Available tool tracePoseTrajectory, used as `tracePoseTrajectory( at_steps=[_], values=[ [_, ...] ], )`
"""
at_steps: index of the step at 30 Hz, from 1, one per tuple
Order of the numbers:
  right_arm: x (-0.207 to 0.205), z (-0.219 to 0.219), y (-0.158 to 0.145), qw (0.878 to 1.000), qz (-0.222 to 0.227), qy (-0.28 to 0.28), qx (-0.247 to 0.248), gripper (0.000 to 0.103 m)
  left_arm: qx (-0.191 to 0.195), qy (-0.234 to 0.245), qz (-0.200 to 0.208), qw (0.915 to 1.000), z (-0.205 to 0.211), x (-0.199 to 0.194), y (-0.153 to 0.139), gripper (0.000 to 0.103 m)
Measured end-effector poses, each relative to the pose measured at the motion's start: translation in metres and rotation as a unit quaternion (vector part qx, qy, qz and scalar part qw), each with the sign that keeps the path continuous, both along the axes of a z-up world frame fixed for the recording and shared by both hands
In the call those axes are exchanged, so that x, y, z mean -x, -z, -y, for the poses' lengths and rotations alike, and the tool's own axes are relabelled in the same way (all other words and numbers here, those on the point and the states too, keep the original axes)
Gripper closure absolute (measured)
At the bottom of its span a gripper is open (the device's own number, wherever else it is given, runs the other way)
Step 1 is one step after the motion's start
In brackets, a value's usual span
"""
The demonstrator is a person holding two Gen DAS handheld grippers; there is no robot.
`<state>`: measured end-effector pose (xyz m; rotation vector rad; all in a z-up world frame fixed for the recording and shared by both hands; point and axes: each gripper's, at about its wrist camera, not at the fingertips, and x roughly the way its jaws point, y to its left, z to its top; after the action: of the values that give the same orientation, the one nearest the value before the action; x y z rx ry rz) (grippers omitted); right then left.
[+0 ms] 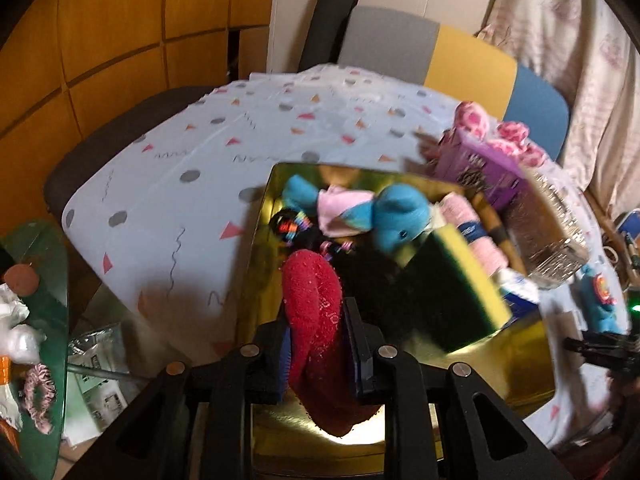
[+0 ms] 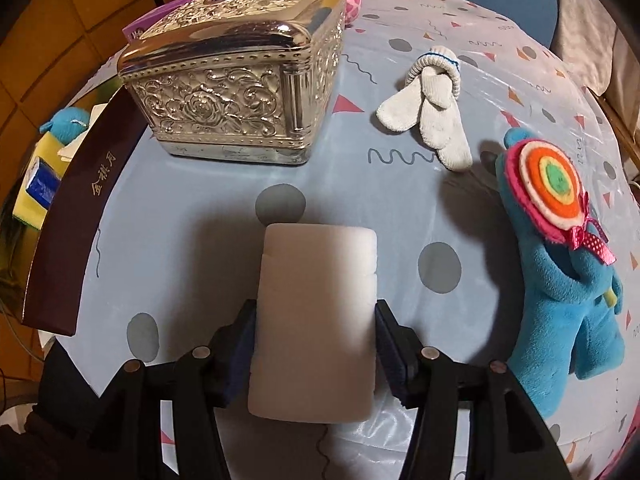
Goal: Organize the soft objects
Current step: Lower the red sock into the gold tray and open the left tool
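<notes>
My left fingers (image 1: 280, 354) press on a red sock (image 1: 314, 320), so the left gripper (image 1: 316, 354) is clamped on it above the gold box (image 1: 516, 360), near the box's front edge. Deeper in the box lie a sponge (image 1: 452, 292), a blue plush (image 1: 400, 216) and a pink cloth (image 1: 340, 210).

My right fingers (image 2: 390, 344) squeeze a white foam block (image 2: 316, 320); the right gripper (image 2: 316, 348) holds it over the table's (image 2: 200, 240) near edge. Beyond sit a silver casket (image 2: 236, 80), white socks (image 2: 430, 104), and a blue doll (image 2: 560, 256) at the right edge.
</notes>
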<state>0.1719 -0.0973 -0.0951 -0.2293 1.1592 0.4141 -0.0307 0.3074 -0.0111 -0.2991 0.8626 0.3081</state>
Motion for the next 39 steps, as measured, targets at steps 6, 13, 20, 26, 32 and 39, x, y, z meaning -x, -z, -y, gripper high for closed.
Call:
tracePoseTrajectory(
  at_steps=[6,13,20,26,32,39],
  values=[
    [0.004,-0.001,-0.002,1.000,0.004,-0.003,0.003,0.046,-0.014,0.000,-0.016,0.9998,-0.001,-0.012,0.015,0.062],
    [0.010,-0.002,-0.002,1.000,0.009,-0.007,0.007,0.046,-0.045,-0.014,0.014,0.9988,0.004,-0.010,0.006,0.058],
    [0.013,-0.003,-0.001,1.000,0.011,-0.007,0.010,0.046,-0.050,-0.041,0.035,0.9973,0.020,0.002,-0.004,0.054],
    [0.023,-0.008,-0.003,1.000,0.024,-0.001,0.019,0.046,-0.042,-0.042,0.053,0.9968,0.040,0.003,-0.013,0.049],
    [0.035,-0.013,-0.006,0.999,0.029,0.008,0.024,0.047,-0.044,-0.033,0.056,0.9969,0.051,0.005,-0.013,0.044],
    [0.050,-0.020,-0.025,0.999,0.037,0.020,0.001,0.048,-0.038,-0.029,0.058,0.9972,0.052,0.009,-0.010,0.044]
  ],
)
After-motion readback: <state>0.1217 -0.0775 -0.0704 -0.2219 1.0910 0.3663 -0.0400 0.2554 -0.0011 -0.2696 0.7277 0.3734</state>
